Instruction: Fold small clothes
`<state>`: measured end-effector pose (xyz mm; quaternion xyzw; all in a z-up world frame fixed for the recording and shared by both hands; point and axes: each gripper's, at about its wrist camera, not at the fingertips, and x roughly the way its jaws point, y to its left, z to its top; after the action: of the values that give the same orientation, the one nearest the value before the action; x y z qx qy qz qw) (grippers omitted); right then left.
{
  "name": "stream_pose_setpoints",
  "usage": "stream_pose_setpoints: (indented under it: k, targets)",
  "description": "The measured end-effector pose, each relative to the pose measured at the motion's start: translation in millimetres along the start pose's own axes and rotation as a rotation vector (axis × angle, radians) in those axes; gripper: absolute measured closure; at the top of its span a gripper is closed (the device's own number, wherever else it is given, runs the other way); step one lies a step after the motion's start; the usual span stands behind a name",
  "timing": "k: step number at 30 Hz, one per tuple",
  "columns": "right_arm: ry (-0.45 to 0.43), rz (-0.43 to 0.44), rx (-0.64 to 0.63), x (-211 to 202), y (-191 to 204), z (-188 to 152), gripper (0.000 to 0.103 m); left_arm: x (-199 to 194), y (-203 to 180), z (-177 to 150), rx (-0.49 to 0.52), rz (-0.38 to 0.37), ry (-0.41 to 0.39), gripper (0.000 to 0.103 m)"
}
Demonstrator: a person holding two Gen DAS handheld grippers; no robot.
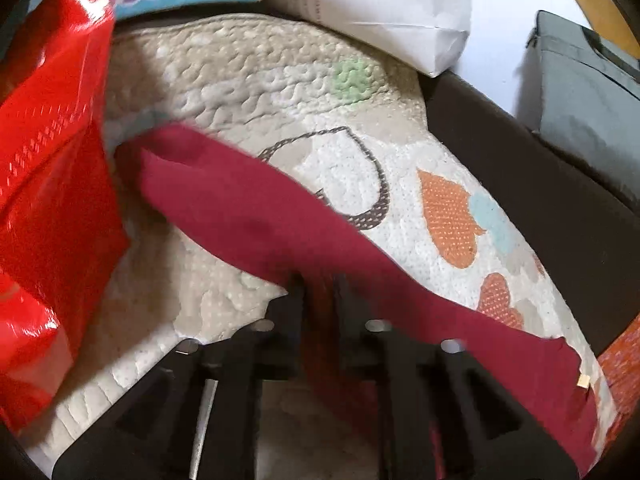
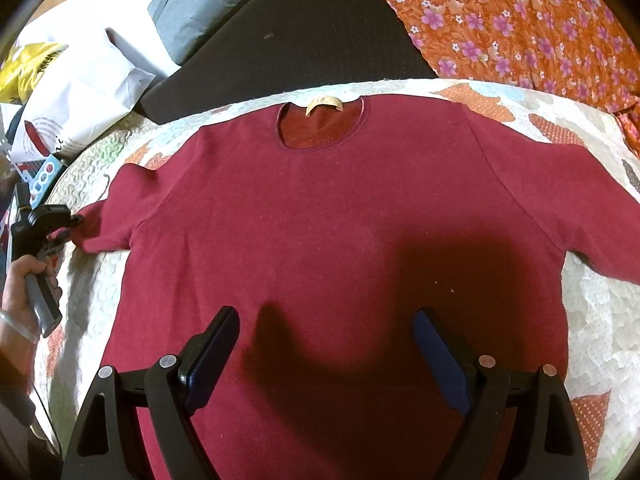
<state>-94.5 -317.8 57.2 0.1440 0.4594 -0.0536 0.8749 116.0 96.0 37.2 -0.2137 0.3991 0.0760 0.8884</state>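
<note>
Maroon T-shirt (image 2: pixel 332 216) lies face up and flat on the patterned quilt (image 2: pixel 592 320), neckline (image 2: pixel 320 124) away from you and hem towards you, so its long axis runs straight out from your right claw (image 2: pixel 326 344). That right claw hangs over the lower middle of the body with its jaws wide apart, gripping nothing. Your left claw (image 2: pixel 76 222) sits at the far left edge — it is closed on the cuff of the left sleeve (image 2: pixel 116 208), and the left wrist view shows maroon cloth pinched between its fingers (image 1: pixel 296 292). The sleeve stretches sideways from that claw towards the body, across the shirt's long axis. So the left hand is the nearer one for the sleeve fold (I judge a carry inward, towards the neckline side). Mind the red plastic bag (image 1: pixel 52 168) just beside it.
</note>
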Motion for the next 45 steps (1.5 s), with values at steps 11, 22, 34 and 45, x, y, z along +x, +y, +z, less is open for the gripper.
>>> stream_pose_setpoints:
  k: [11,22,34,45]
  targets:
    - [-0.064,-0.053,0.015,-47,-30,26,0.015,-133,-162,-64,0.321,-0.472,-0.044,0.096]
    - [-0.076,-0.095,0.125,-71,-105,33,0.015,-95,-263,-199,0.576,-0.712,0.415,0.089]
    - [-0.029,-0.016,0.011,2,-36,106,0.015,-117,-172,-152,0.664,-0.36,0.154,0.044]
    - [0.032,-0.031,-0.095,58,-19,124,0.094,-86,-157,-152,0.649,-0.274,0.18,0.044]
